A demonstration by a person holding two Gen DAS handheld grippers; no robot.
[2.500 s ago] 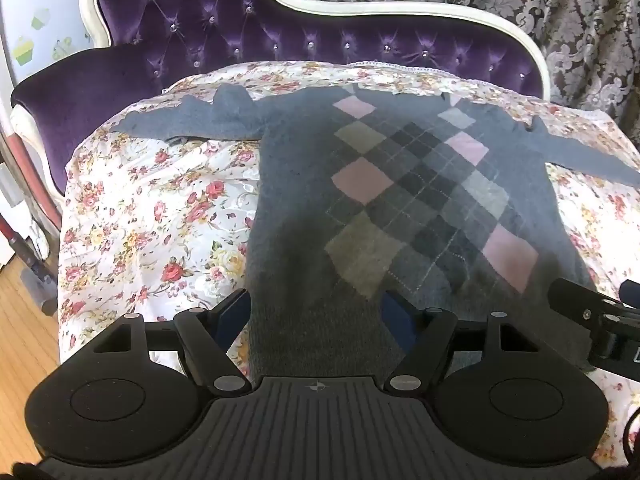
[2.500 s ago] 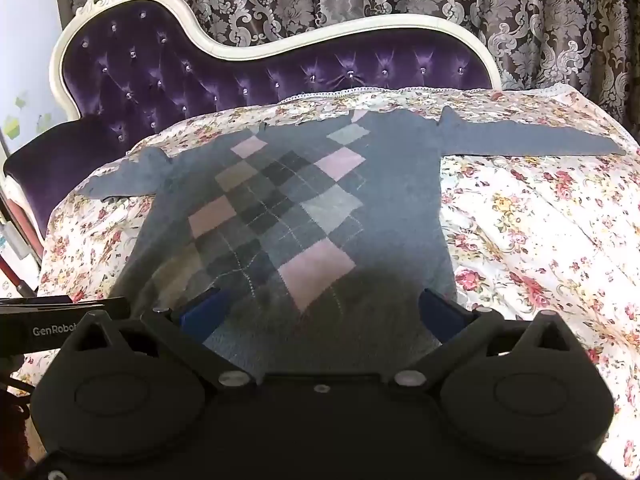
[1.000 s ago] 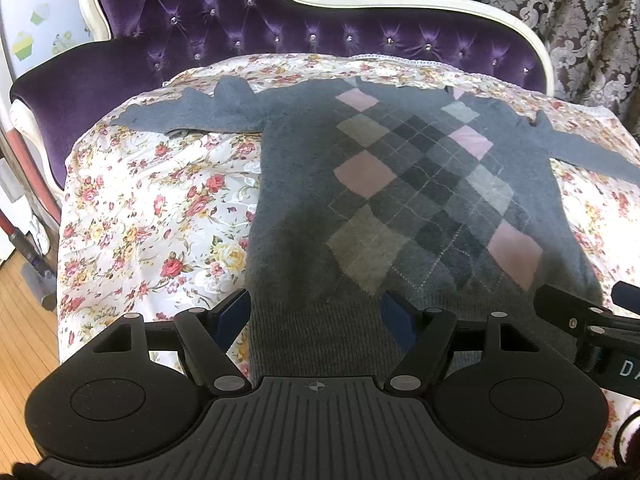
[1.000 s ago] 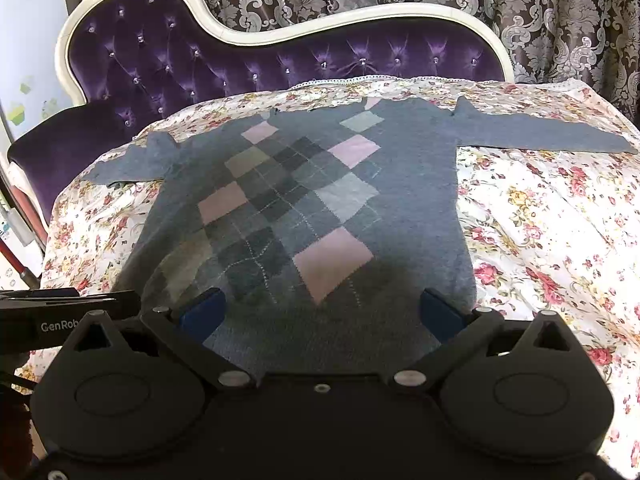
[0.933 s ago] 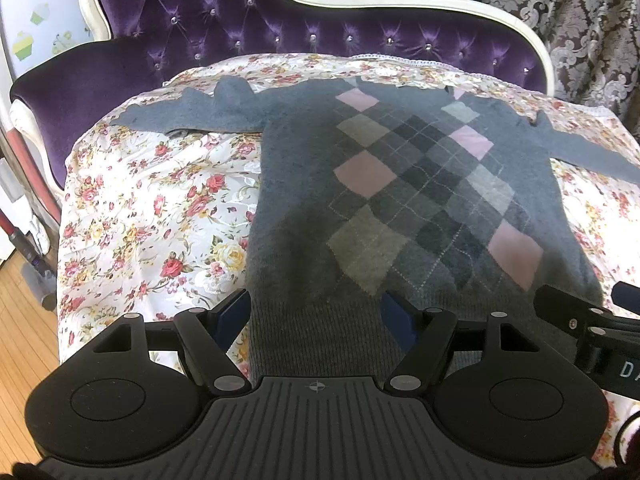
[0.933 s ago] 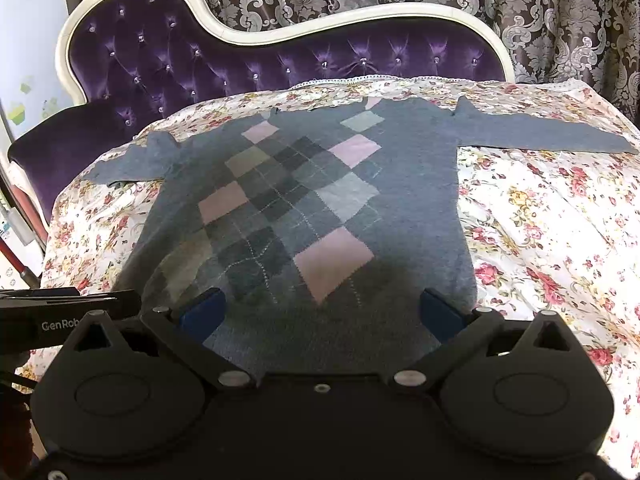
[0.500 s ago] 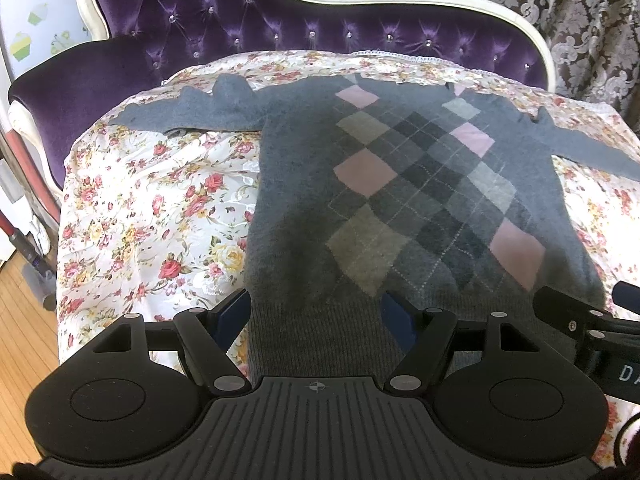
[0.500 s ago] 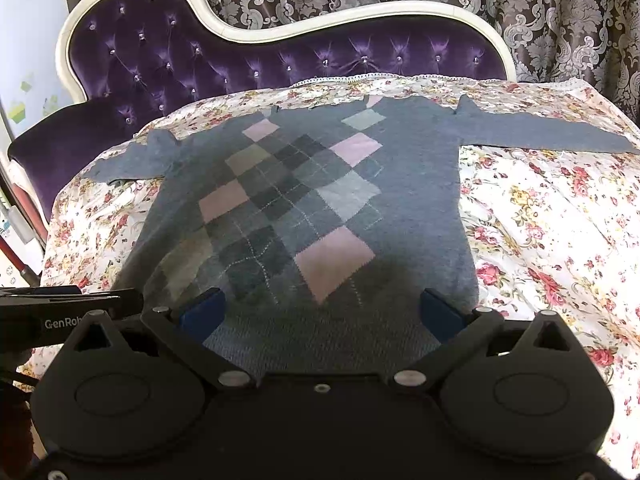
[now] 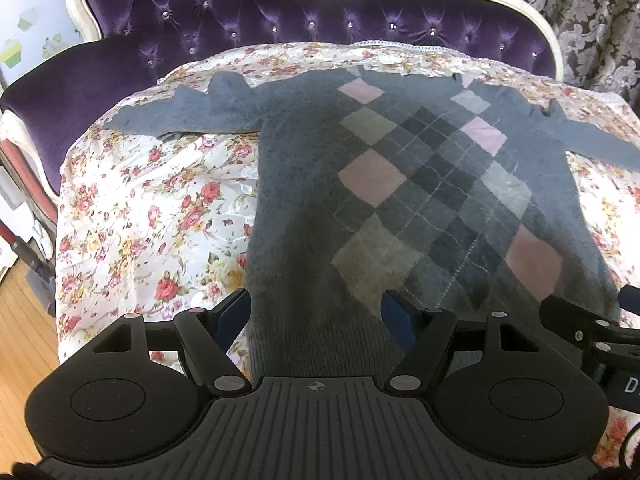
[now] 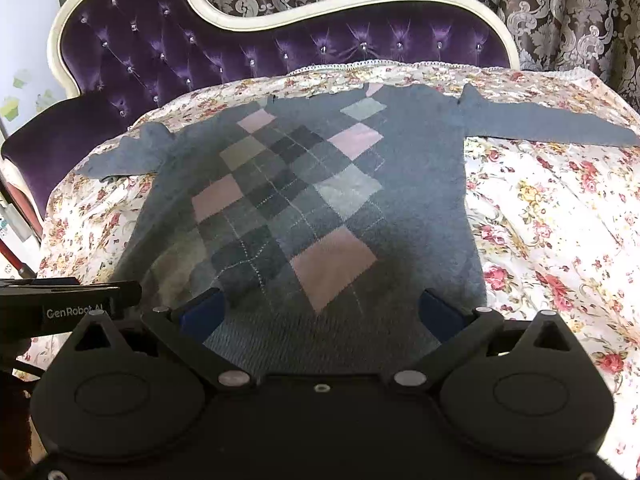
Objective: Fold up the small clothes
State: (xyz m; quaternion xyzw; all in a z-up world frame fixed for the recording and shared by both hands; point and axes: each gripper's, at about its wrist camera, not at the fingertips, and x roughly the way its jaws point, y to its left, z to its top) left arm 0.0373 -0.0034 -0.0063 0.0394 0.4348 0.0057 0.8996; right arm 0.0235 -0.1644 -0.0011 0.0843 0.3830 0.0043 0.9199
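Observation:
A grey sweater (image 9: 312, 184) with a pink and grey argyle front lies flat and spread on a floral sheet, both sleeves stretched out sideways; it also shows in the right wrist view (image 10: 416, 184). My left gripper (image 9: 316, 314) is open and empty, hovering over the left part of the sweater's hem. My right gripper (image 10: 322, 314) is open and empty over the right part of the hem. The right gripper's body shows at the right edge of the left wrist view (image 9: 592, 336), and the left gripper's body shows at the left edge of the right wrist view (image 10: 68, 308).
The floral sheet (image 9: 152, 216) covers the seat of a purple tufted sofa (image 9: 280, 12) with a cream frame. Patterned curtains (image 10: 540, 4) hang behind. Wooden floor (image 9: 20, 320) lies off the sheet's left edge.
Both grippers have drifted slightly forward over the sweater's hem, jaws still open. The sweater has not moved.

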